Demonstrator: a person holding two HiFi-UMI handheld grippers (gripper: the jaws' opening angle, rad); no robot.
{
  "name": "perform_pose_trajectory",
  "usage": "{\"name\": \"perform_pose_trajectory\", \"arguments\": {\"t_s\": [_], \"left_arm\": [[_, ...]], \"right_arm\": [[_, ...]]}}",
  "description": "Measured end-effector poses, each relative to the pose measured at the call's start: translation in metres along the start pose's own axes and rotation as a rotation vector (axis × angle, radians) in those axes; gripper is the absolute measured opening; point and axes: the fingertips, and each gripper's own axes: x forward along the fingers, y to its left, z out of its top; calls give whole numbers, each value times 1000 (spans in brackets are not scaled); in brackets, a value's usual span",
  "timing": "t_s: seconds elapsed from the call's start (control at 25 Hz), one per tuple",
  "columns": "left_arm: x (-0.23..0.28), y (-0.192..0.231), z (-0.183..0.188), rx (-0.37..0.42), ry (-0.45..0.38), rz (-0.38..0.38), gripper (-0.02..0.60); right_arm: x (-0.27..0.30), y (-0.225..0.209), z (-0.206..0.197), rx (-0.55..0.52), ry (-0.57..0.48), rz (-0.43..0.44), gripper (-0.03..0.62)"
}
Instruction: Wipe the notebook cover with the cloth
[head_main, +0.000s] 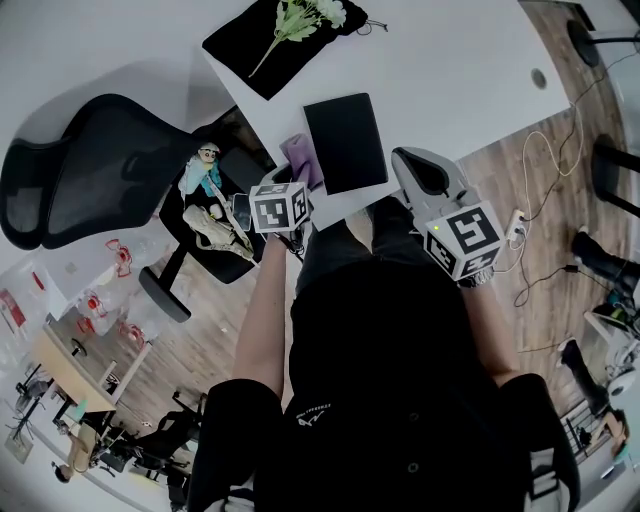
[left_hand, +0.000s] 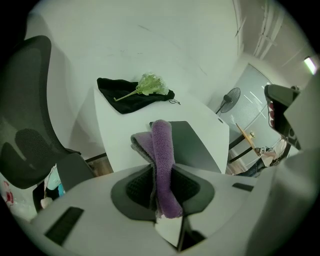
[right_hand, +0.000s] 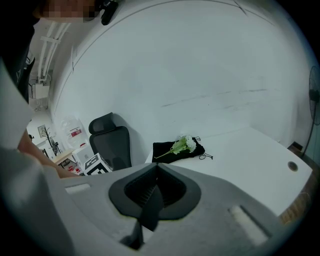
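**Head view: cloth pinched in the left claw beside the notebook**

The notebook (head_main: 346, 142) is lying flat on the white surface (head_main: 450, 60), close to its near edge. Its dark cover is facing up. Its long axis is running from the near edge toward the far side, leaning slightly left, with a short end pointing at the person. No title or brand is showing on the cover.

The left claw (head_main: 299, 178) is gripping the purple cloth (head_main: 303, 160). In the left gripper view the jaws are closing on the folded cloth, which is standing up between them in front of the notebook. From above, the cloth is sitting just beside the notebook's near left corner; whether they are touching cannot be told.

The right claw (head_main: 405, 160) is hovering just right of the notebook at the surface's near edge. Its jaws are pressing together with nothing between them.

Each claw's cube is showing black-and-white square markers, not words. A small white logo on the person's black top is too small to read
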Motion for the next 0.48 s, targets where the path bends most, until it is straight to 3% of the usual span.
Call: {"name": "perform_pose_trajectory", "arguments": {"t_s": [0.28,0.48], "left_arm": [[-14,-43,13,16,-30,-69,81],[-8,-85,12,45,0,-119,81]], "right_arm": [[-8,-8,2,-2,-3,27,5],[-14,-12,-1,-17,11,53,5]]}}
